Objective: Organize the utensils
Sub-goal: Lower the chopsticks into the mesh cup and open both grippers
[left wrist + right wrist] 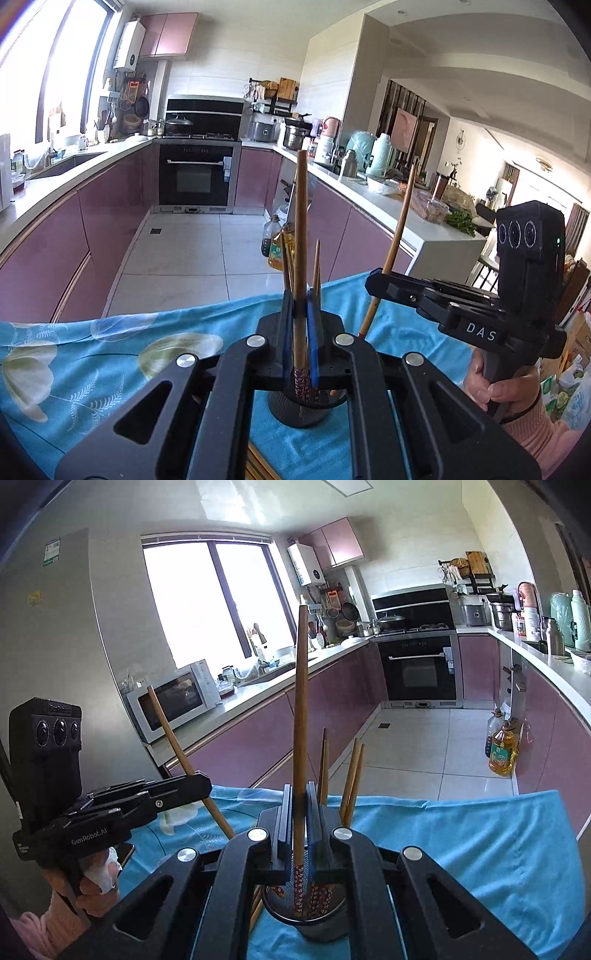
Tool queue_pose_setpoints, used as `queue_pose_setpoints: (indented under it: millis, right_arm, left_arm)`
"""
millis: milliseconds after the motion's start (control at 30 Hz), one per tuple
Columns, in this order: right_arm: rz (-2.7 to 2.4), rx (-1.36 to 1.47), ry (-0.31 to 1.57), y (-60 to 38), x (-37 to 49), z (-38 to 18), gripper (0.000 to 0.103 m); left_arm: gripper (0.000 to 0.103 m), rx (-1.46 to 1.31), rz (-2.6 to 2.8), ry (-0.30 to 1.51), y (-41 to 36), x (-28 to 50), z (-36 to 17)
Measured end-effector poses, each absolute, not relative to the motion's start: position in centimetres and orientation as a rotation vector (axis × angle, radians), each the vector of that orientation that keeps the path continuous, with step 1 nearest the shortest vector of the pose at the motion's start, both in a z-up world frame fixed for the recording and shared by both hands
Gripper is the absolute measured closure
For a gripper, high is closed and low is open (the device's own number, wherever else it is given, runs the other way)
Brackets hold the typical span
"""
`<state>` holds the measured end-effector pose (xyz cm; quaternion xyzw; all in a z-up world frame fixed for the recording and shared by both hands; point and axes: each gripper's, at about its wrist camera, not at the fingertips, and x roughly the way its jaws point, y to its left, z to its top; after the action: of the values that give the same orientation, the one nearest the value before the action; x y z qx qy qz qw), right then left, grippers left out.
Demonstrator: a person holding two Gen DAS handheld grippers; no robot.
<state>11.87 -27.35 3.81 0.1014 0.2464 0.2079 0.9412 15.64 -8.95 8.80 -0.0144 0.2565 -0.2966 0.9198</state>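
Chopstick (301,236) upright in left gripper (301,306)

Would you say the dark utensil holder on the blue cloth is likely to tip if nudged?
Probably somewhat. The holder looks narrow, and the chopsticks in it lean outward well above its rim, raising its balance. The blue cloth beneath could also slide or bunch.

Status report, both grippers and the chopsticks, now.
Left gripper shut on one chopstick. Right gripper shut on another chopstick. Both above the holder. Nothing in the way.
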Motion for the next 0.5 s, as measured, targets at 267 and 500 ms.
queue_pose_setpoints:
  millis: [267, 500]
  right_arm:
    - [0.419, 0.171, 0.646, -26.3, 13.6, 0.6, 0.097]
    - [0.400, 0.170, 0.706, -26.0, 14.7, -0.9, 0.096]
  left_arm:
    - [0.095, 0.063, -0.623, 0.655, -11.2, 17.0, 4.9]
    - [0.095, 0.074, -0.615, 0.695, -11.5, 18.6, 3.4]
